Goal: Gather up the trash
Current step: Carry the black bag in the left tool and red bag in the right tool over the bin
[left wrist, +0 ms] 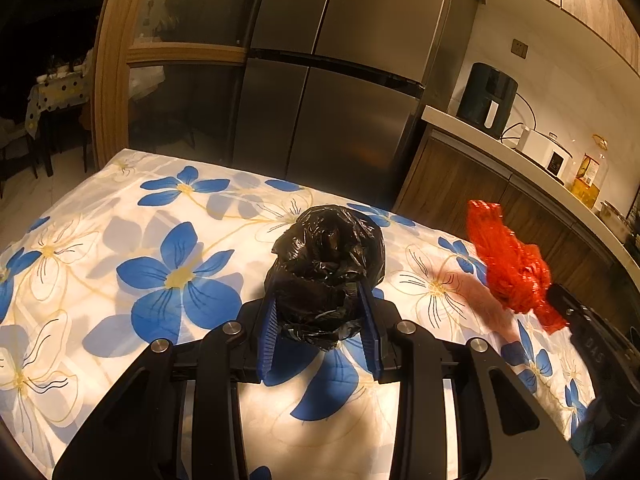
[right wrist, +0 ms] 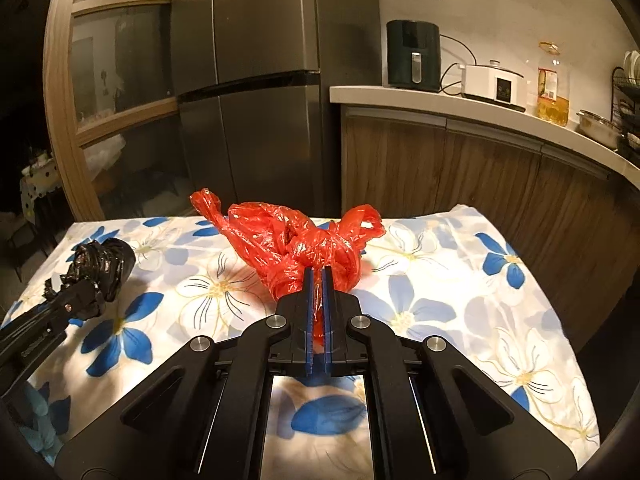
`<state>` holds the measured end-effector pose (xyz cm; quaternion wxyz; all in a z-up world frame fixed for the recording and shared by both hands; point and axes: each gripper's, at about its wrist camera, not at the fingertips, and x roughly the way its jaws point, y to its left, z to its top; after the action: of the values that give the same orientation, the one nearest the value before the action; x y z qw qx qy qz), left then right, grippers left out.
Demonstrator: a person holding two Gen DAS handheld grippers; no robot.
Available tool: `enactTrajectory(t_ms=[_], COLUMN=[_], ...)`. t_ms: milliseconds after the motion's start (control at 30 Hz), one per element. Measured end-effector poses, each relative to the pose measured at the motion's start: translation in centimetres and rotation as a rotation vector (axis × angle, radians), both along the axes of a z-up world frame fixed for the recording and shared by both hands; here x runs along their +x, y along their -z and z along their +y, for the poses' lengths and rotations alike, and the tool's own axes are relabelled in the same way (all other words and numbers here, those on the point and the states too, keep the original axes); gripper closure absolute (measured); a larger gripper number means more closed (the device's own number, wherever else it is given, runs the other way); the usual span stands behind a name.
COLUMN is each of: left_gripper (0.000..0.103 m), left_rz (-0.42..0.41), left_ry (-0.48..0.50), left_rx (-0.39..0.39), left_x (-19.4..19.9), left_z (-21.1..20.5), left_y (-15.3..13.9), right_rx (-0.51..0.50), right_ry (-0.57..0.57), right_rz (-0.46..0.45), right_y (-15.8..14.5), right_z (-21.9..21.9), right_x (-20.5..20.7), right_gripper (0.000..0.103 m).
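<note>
The left gripper point(left wrist: 320, 300) has its blue ribbed fingers point(left wrist: 267, 332) clamped on either side of a crumpled black plastic trash bag point(left wrist: 328, 256), held just above the bench covered by a white cloth with blue flowers point(left wrist: 160, 248). To its right, the right gripper point(right wrist: 318, 276) has its fingers point(right wrist: 308, 312) pinched tight on a crinkled red plastic bag point(right wrist: 288, 240), over the same cloth.
</note>
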<state>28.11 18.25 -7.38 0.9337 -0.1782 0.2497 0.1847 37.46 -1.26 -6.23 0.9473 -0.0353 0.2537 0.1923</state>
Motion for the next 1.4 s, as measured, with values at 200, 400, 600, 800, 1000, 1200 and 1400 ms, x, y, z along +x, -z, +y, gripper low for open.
enactTrajectory(t_ms=[200, 400, 600, 800, 1000, 1200, 1400], left_gripper=[0.068, 0.068, 0.069, 0.069, 0.069, 0.069, 0.069], left_rz=[-0.012, -0.021, -0.064, -0.099, -0.116, -0.135, -0.144], left_ry=[0.004, 0.024, 0.057, 0.118, 0.190, 0.262, 0.363], left_rx=[0.025, 0.061, 0.110, 0.130, 0.144, 0.157, 0.175], left_x=[-0.9, -2.0, -3.6, -4.5, -4.7, -4.7, -4.2], left_z=[-0.9, -2.5, -5.4, -9.4, -13.7, -18.1, -23.6], left_y=[-0.6, -1.7, -4.1, -5.9, -7.1, -8.1, -8.5], right_rx=[0.019, 0.049, 0.067, 0.088, 0.095, 0.110, 0.124], right_ry=[0.005, 0.016, 0.036, 0.065, 0.111, 0.179, 0.250], right_rz=[-0.030, -0.065, -0.094, -0.127, -0.148, -0.160, -0.173], right_y=[-1.5, -3.4, -4.8, -6.6, -7.7, -8.2, -8.4], right_z=[-1.8, -4.4, -7.0, -10.4, -14.2, -18.8, -23.5], right_x=[-1.9, -4.2, -6.2, -8.3, -10.1, -11.5, -12.2], right_gripper=[0.099, 0.099, 0.100, 0.100, 0.099, 0.099, 0.099])
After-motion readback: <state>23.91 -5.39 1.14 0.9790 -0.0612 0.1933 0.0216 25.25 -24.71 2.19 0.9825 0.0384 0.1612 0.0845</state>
